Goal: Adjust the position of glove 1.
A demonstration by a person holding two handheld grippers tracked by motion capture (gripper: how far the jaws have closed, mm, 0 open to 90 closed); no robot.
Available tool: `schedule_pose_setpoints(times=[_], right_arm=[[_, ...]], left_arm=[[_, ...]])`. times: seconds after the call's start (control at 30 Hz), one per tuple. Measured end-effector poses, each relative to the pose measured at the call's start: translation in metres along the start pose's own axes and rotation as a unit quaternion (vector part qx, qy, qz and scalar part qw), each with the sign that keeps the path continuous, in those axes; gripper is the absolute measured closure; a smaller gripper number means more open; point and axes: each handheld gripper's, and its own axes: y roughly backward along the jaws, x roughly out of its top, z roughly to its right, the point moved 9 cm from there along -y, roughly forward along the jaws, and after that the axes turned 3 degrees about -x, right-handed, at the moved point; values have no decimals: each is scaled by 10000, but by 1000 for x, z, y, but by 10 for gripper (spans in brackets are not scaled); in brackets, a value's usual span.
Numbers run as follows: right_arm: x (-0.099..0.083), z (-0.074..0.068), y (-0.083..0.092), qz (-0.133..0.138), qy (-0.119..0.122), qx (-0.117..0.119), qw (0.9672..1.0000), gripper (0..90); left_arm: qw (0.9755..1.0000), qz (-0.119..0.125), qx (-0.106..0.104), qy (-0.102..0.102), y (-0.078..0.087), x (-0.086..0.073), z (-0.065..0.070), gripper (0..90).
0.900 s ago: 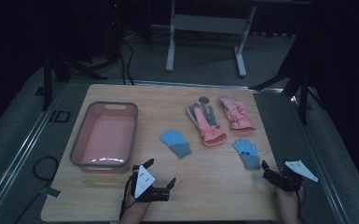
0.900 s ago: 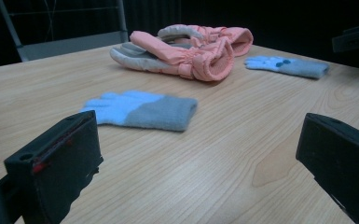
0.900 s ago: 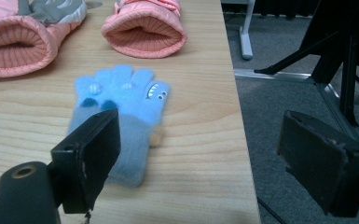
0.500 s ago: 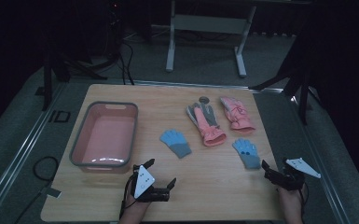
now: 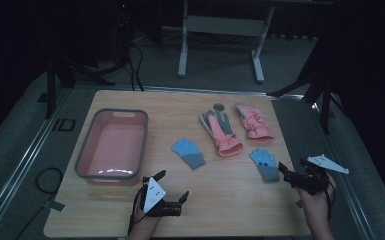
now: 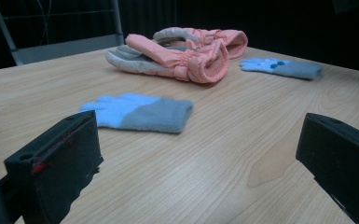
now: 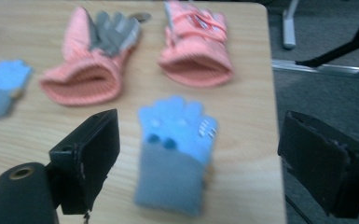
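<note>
**Gloves laid out on the table, both grippers wide and empty**

Basin first, at the far left: a pink tub with a grey rim [image 5: 111, 145] sits on the wooden table [image 5: 230, 200], nothing visible inside it. Just in front of its near right corner, the left gripper [image 5: 172, 184] rests low over the wood, held by a hand that comes in from the bottom edge. In the left gripper view its two black jaws stand far apart with only bare tabletop between them; they pinch nothing.

Beyond that gripper, toward the middle of the table, lies a small blue and grey glove [image 5: 189, 153], flat, its cuff pointing toward the near edge. The left gripper view shows this same glove [image 6: 140, 112] ahead of the jaws and apart from them.

Further back and to the right are two larger pink gloves. The first pink glove [image 5: 221, 132] shows its grey palm; the second pink glove [image 5: 254, 122] lies beside it, close to it but separate in the high view.

Nearer the front, right of centre, a second blue and grey glove [image 5: 263, 163] lies flat with its cuff toward the person. The right gripper [image 5: 291, 174] hovers just beside its cuff. In the right gripper view this glove [image 7: 175, 154] sits between and ahead of the two spread jaws, which do not press on it.
</note>
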Motion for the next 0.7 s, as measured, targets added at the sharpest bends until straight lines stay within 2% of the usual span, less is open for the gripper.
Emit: schedule_pose_setpoints(times=[0.07,0.1,0.2,0.23,0.27,0.33,0.37,0.43,0.5,0.57,0.7], right_arm=[[13,-12,2,93,223,82,9997,118],[17,-17,2,128,243,198,9994,117],[25,-24,2,143,320,217,9991,123],[32,-33,2,146,374,443,9982,173],[35,-37,2,131,388,547,9977,220],[38,-40,2,158,407,634,9970,240],[44,-48,0,118,479,704,9963,241],[48,-53,0,196,528,708,9959,241],[52,-60,-3,138,614,782,9949,230],[54,-63,-4,163,652,749,9949,237],[63,-82,-10,163,815,907,9924,245]], left_arm=[[10000,4,7,7,0,0,0,0],[10000,7,11,10,0,0,0,0],[10000,5,12,6,0,0,0,0],[10000,7,8,-7,0,0,0,0],[10000,8,3,-6,0,0,0,0],[10000,13,8,-1,0,0,0,0],[10000,13,0,-6,0,0,0,0],[10000,13,-7,-5,0,0,0,0],[10000,19,-8,5,0,0,0,0],[10000,17,-11,14,0,0,0,0],[10000,24,-15,21,1,0,-1,0]])
